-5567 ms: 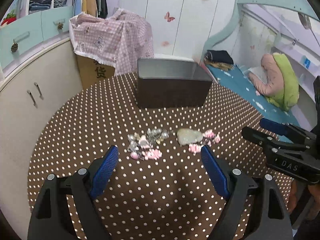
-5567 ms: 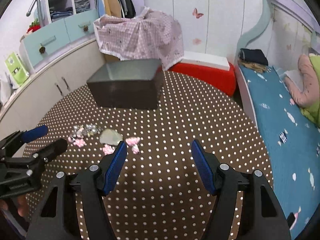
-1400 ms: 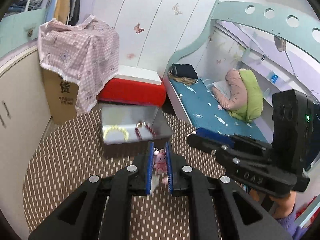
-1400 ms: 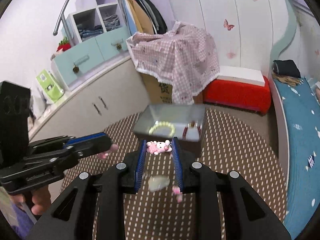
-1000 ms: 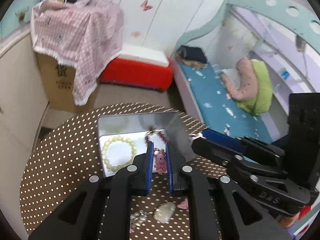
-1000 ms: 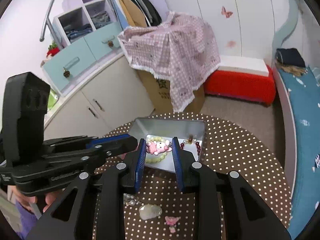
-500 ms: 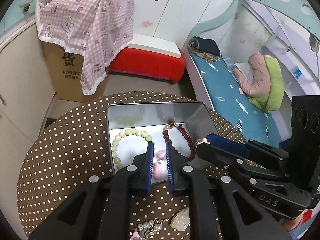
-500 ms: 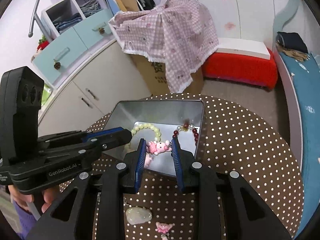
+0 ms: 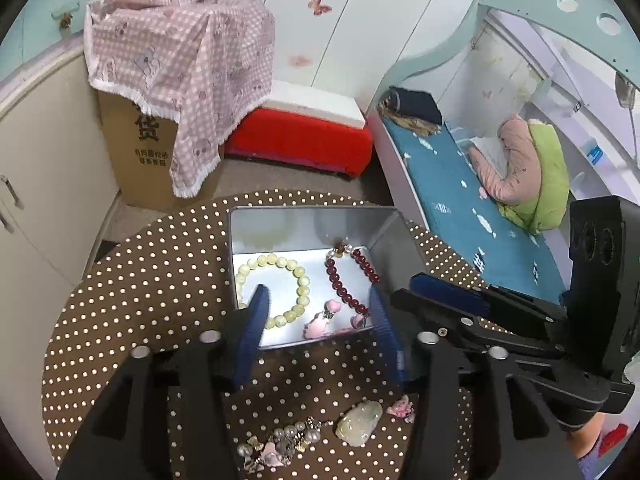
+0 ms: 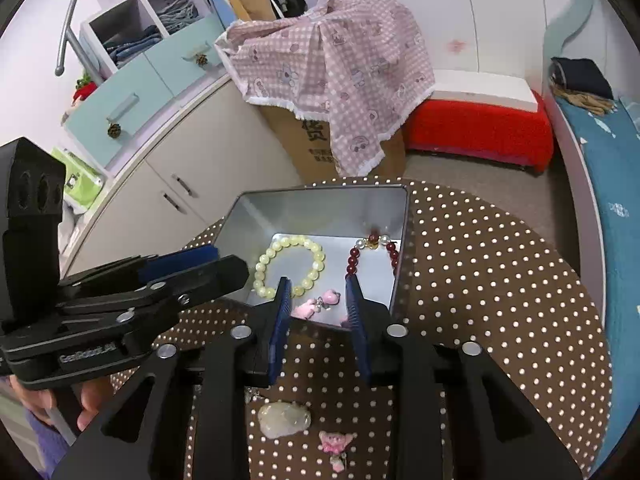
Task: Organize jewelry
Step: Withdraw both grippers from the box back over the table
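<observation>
Now both grippers hang just above the near edge of the metal tin (image 9: 280, 222), probably because small pieces must be let go over it so they fall inside and not on the dotted tablecloth (image 9: 140, 280). In the tin lie a pale yellow bead bracelet (image 9: 276, 290), a dark red bead bracelet (image 9: 344, 280) and two pink charms (image 9: 320, 320). The left gripper (image 9: 318, 322) has its jaws opening and nothing is between the blue pads; the charms lie on the tin floor below. The right gripper (image 10: 318, 308) is also opening, and it holds nothing. On the cloth a pale jade pendant (image 9: 360, 420), a pink pig charm (image 10: 336, 442) and a cluster of silver beads (image 9: 280, 444) wait, not yet sorted.
</observation>
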